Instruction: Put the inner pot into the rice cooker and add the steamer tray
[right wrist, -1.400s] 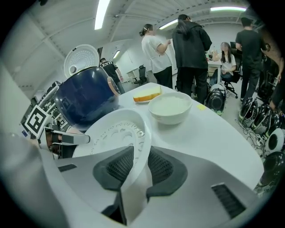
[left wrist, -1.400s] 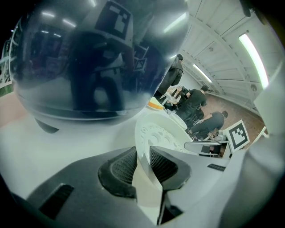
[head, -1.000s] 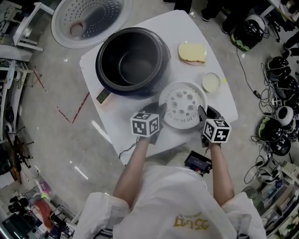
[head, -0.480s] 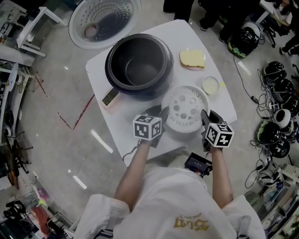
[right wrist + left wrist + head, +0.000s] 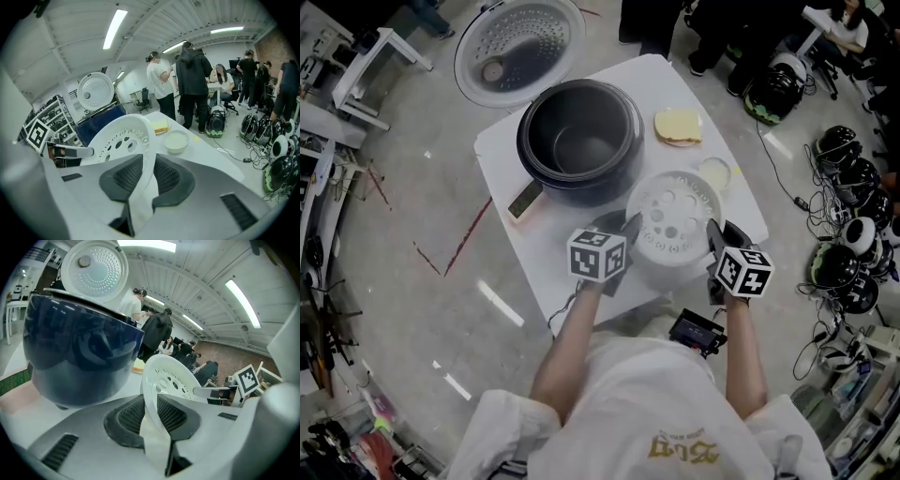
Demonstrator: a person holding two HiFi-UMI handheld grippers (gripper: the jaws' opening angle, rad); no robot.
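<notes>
The white perforated steamer tray (image 5: 675, 220) hangs above the white table (image 5: 548, 258), gripped at opposite rims. My left gripper (image 5: 628, 225) is shut on its left rim (image 5: 152, 413). The right gripper (image 5: 712, 230) has its jaws closing, and both pads press on the right rim (image 5: 145, 180). The dark rice cooker (image 5: 581, 141) stands behind the tray with the inner pot seated in it and nothing inside. Its round lid (image 5: 517, 47) is swung open at the far side. The cooker's dark body (image 5: 79, 357) fills the left of the left gripper view.
A yellow sponge-like block (image 5: 678, 127) and a small white bowl (image 5: 715, 173) lie on the table's right part. Helmets and cables (image 5: 848, 253) cover the floor on the right. Several people (image 5: 187, 79) stand behind the table.
Both grippers have risen together with the steamer tray, which now sits higher above the table. The cooker has not moved.
</notes>
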